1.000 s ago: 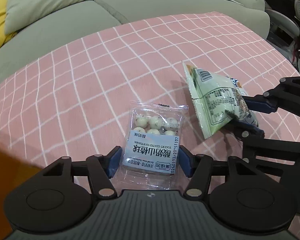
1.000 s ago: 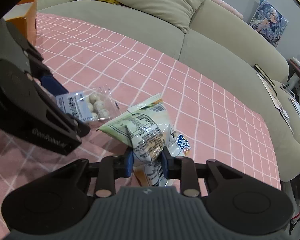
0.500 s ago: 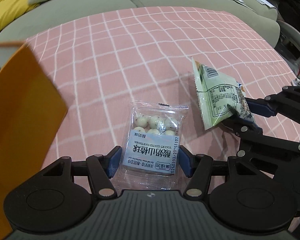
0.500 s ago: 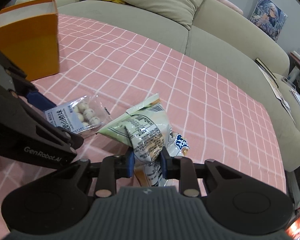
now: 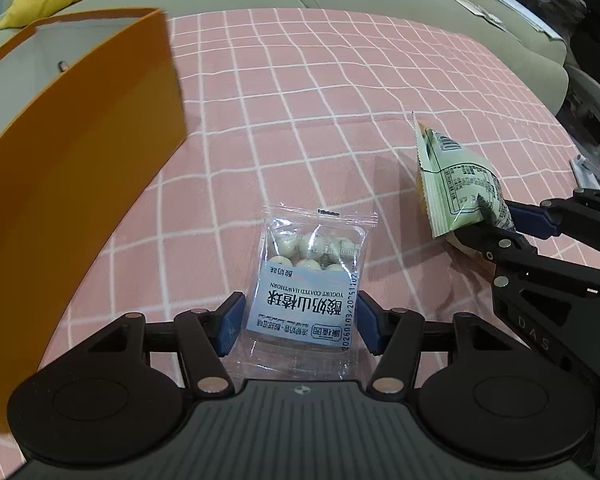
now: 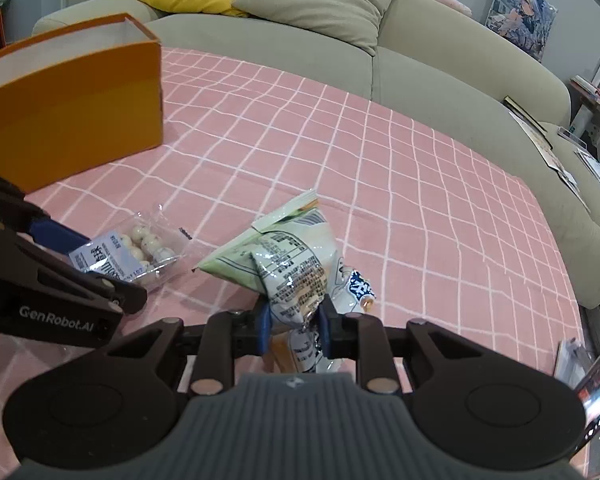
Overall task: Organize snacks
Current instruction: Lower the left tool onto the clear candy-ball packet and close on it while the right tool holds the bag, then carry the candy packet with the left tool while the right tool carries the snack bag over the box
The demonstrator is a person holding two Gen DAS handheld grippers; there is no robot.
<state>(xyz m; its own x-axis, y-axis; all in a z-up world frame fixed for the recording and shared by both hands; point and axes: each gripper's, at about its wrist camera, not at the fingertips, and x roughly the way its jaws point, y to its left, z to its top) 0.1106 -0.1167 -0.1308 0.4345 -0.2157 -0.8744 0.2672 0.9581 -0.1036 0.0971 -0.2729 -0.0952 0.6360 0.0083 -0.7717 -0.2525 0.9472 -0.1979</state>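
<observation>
Snacks ride in both grippers above the pink checked tablecloth (image 5: 320,92): in the left wrist view the left gripper (image 5: 298,318) pinches a clear packet of yogurt hawthorn balls (image 5: 312,280) by its sides, so I'd carry it level over the near rim of the orange box (image 5: 84,120) at the cloth's left edge before letting go. From the right wrist view, the right gripper (image 6: 293,326) is clenched on the crumpled waist of a green snack bag (image 6: 288,268); I'd keep it clear of the left gripper and drop second.
</observation>
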